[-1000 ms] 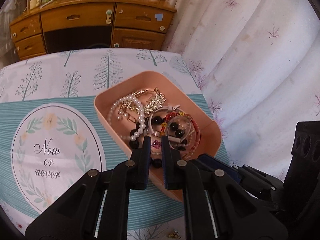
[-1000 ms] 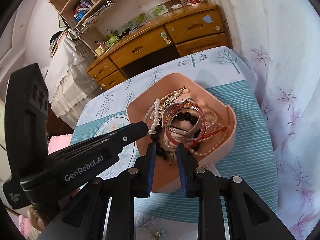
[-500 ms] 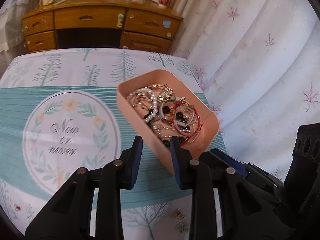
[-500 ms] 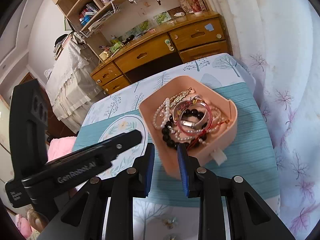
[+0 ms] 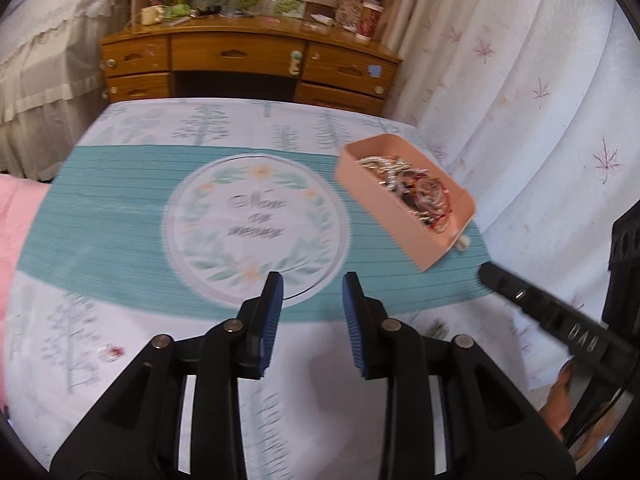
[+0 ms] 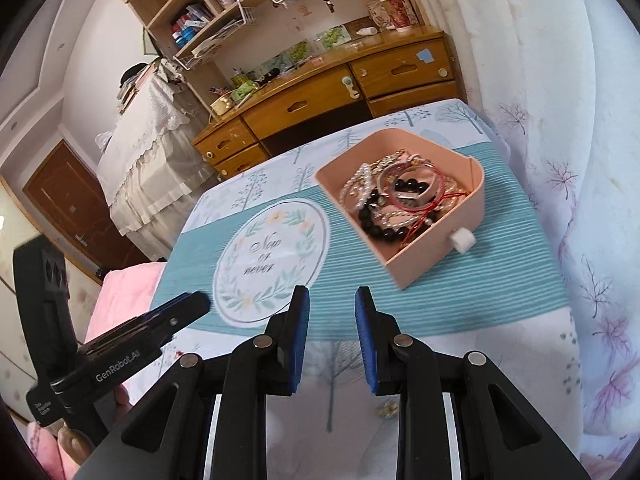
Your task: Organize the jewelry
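1. Jewelry (image 6: 396, 200), a tangled heap of pearl strands, black bead bracelets, red cords and gold chains, fills the peach-pink plastic drawer tray (image 6: 420, 256) that sits on the teal striped band of the printed tablecloth (image 6: 480, 292), near the cloth's far right corner beside the white leaf-patterned curtain (image 6: 560, 80).
2. Your right gripper (image 6: 331, 316) has its blue-padded fingers (image 6: 298, 320) apart with nothing between them. The tray lies ahead of it and a little to the right, well apart from the tips, with its small white knob (image 6: 463, 241) on the end wall turned toward you.
3. Your left gripper (image 5: 312, 312) also stands with fingers spread and nothing held, hanging over the near edge of the round "Now or never" wreath print (image 5: 256, 224). From its view the tray (image 5: 384, 208) sits ahead and off to the right, well apart from the tips; this view is motion-blurred, so single pieces (image 5: 420, 196) cannot be told apart there.
4. A small gold trinket (image 6: 387, 409) lies on the white part of the cloth just right of your right gripper's right finger, outside the tray.
5. A small clear and red piece (image 5: 109, 354) lies on the cloth to the left of your left gripper; what it is cannot be told.
6. A wooden desk with drawers (image 6: 320, 96) stands beyond the table.
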A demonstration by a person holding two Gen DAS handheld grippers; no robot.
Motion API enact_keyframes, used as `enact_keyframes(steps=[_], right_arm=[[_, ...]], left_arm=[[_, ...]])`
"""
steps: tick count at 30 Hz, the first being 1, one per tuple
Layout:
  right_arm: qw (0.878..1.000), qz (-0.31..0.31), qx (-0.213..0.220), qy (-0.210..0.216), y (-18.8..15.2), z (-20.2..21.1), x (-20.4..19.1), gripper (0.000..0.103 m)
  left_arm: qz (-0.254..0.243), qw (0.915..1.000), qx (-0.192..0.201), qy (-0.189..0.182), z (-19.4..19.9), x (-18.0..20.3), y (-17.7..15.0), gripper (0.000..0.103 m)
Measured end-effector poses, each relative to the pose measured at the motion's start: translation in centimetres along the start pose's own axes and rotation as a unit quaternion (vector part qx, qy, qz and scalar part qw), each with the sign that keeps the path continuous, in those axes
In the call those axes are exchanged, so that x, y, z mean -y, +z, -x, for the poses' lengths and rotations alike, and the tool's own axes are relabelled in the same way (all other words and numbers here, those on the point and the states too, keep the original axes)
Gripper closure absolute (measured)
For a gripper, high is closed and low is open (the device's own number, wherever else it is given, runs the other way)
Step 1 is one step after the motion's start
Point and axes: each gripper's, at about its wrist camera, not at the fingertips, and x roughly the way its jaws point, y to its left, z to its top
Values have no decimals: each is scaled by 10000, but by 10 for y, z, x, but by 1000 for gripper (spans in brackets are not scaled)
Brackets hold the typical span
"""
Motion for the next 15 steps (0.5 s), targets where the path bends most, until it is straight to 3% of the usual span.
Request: enact_keyframes(steps=[7,15], right_arm=[[9992,361,-108,98,-26,5,-42,79],[9934,1111,-285,19,-63,-18,-100,79]], left_arm=[[158,9985,146,497,41,-69,-29,62],[206,9961,-184,835,42,-134,-71,62]])
